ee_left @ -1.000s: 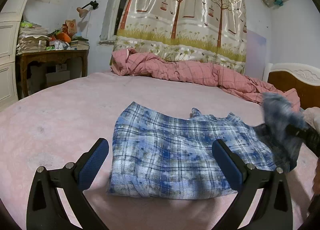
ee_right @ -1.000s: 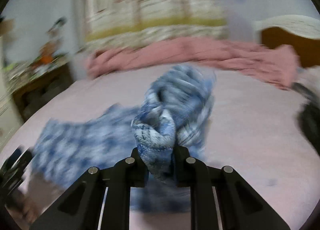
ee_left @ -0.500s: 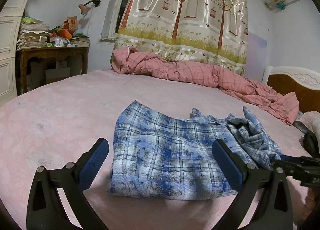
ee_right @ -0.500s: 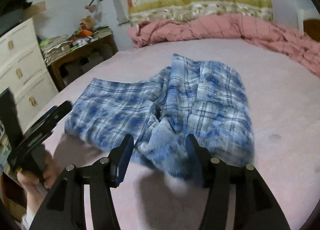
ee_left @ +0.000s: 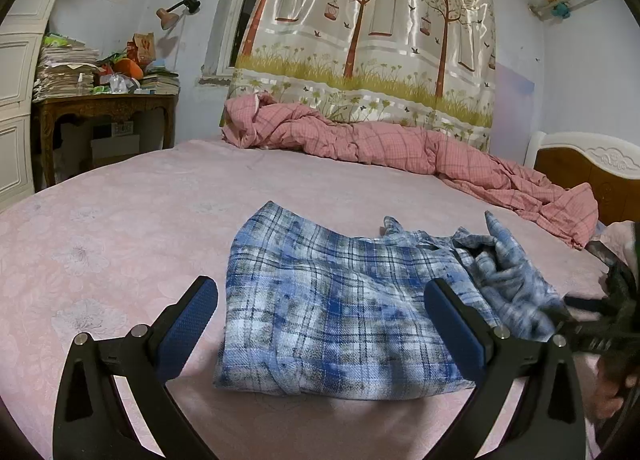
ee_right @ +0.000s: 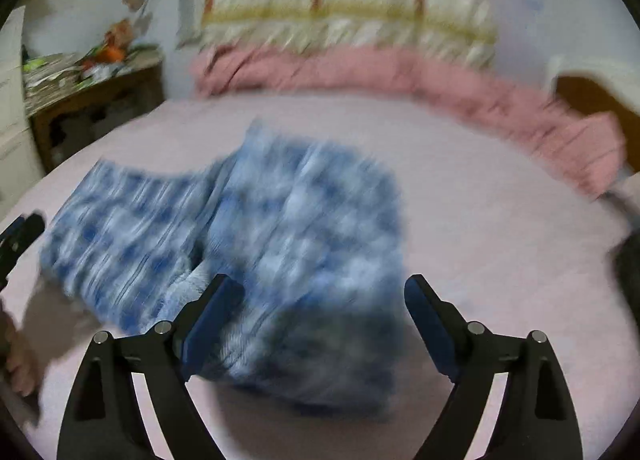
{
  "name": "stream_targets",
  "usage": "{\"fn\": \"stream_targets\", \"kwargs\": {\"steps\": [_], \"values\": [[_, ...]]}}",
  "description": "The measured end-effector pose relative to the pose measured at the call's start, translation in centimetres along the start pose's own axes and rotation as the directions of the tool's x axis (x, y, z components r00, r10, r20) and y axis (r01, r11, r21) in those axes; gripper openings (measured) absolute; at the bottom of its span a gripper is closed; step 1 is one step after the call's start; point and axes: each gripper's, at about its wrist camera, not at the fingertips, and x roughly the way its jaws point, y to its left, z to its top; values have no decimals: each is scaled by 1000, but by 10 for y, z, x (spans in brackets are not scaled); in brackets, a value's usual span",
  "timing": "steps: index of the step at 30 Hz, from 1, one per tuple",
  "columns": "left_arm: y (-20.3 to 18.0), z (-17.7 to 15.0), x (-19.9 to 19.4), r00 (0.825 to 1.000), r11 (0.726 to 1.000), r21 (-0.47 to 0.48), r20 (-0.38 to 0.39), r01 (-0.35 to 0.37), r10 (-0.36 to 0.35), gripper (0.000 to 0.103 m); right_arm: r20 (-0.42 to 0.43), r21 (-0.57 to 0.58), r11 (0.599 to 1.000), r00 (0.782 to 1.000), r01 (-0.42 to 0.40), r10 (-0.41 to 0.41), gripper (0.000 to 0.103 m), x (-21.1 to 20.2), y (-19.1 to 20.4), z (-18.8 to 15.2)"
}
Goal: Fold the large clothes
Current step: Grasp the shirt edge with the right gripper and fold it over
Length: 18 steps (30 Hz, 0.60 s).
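Right wrist view: the right tool (ee_right: 320,316) has just been opening its jaws; they stand wide and released, and the blurred picture shows cloth lying between and beneath them with no pad pressing on it.
Left tool: seen in the left wrist view, the left tool (ee_left: 320,324) hovers low over the bed, its jaws spread wide and empty, framing the near edge of the shirt without touching it.
Task's thing: the blue plaid shirt (ee_left: 340,308) lies on the pink bed sheet (ee_left: 120,220), its left part flat and squared, its right part heaped in a rumpled bunch where the right tool is.
Surroundings: a pink checked quilt (ee_left: 400,144) is bundled along the far side of the bed, well apart from the shirt; a cluttered counter (ee_left: 104,100) stands by the wall.
Stage, as a judgement: one part has been laid over, but loosely; the fold is not yet neat.
Risk: the bunched part may stay creased inside the next fold, since it was let go in a heap rather than flat.
Second risk: a grip taken on the heap could catch several layers at once and drag the flat part out of square.
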Motion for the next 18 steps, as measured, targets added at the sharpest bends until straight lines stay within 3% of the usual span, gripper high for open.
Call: {"fn": "stream_targets", "kwargs": {"steps": [8,13,15,18], "values": [[1,-1,-3,1000,1000,-10,13,-16,17,103,-58,-19,999,997,51,-52,97,20,2,-4],[19,-3,-20,996,993,-105,67,-45,52,103,17,26,999,1000,21,-22,97,-1,-8,-10],[35,-1,-15,998,984,-172,15,-55,59,103,35,27,999,999,24,-25,97,-12,-13,-14],[51,1,13,986,977,-202,-160,-71,39,103,64,-6,999,997,45,-44,97,-28,-16,-23]]}}
